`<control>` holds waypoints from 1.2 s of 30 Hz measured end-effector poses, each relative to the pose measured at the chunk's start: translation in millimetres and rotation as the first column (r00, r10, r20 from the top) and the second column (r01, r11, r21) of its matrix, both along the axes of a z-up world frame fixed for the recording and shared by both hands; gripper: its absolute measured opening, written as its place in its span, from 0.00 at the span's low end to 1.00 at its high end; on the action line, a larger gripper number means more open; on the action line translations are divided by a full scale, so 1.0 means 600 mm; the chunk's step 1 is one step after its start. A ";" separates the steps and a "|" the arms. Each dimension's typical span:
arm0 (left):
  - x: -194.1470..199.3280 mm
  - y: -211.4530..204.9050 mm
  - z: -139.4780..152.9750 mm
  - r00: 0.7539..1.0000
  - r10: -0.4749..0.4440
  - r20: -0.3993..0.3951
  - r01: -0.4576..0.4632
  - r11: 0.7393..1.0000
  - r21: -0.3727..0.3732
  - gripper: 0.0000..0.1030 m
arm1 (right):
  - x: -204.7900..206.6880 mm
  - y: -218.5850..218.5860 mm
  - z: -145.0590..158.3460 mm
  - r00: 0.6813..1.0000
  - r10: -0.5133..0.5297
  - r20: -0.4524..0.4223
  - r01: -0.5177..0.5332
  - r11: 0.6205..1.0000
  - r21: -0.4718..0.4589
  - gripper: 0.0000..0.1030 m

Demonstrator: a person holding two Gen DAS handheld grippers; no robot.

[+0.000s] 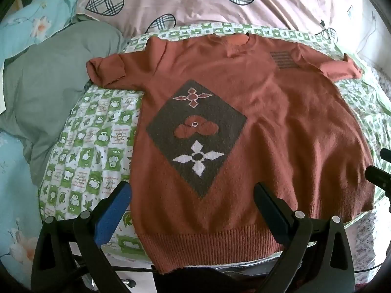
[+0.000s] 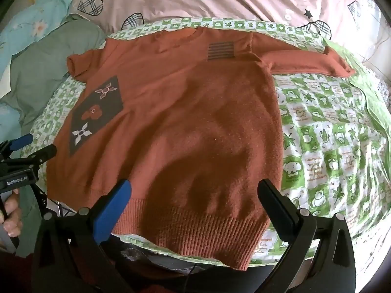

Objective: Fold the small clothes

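Left gripper [image 1: 193, 195], fingers wide apart, empty, above the hem at six o'clock. Sweater [image 1: 244, 112] spread flat at centre on a green checked sheet [image 1: 92, 146]. Right gripper [image 2: 195, 193], fingers likewise apart, empty.

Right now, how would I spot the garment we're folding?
On the green-and-white patterned sheet, below the pink heart-print quilt, lies a rust-orange knitted sweater, spread flat. Unlike the plain grey-green cloth beside it, it bears a dark diamond patch with flowers.
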State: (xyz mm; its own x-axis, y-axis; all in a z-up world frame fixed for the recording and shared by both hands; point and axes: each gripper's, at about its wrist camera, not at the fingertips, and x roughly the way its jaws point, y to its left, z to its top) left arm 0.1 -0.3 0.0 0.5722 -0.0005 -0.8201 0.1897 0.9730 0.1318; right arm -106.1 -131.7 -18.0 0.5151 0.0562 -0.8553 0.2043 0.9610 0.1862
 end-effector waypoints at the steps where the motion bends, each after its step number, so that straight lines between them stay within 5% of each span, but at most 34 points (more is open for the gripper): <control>1: 0.001 0.000 0.000 1.000 0.000 -0.001 0.000 1.000 -0.001 0.97 | 0.001 0.001 0.001 1.000 0.000 0.001 0.000 1.000 0.001 1.00; 36: 0.012 -0.009 0.002 1.000 -0.011 0.001 0.011 1.000 0.006 0.97 | 0.010 -0.012 0.003 1.000 0.013 0.029 -0.014 0.999 0.053 1.00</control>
State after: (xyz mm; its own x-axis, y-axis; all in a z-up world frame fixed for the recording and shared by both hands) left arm 7.1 -5.7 1.2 0.5734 -0.0016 -0.8193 0.2003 0.9699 0.1383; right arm -100.3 -138.7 -16.1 0.5381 0.1080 -0.8360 0.1855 0.9523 0.2424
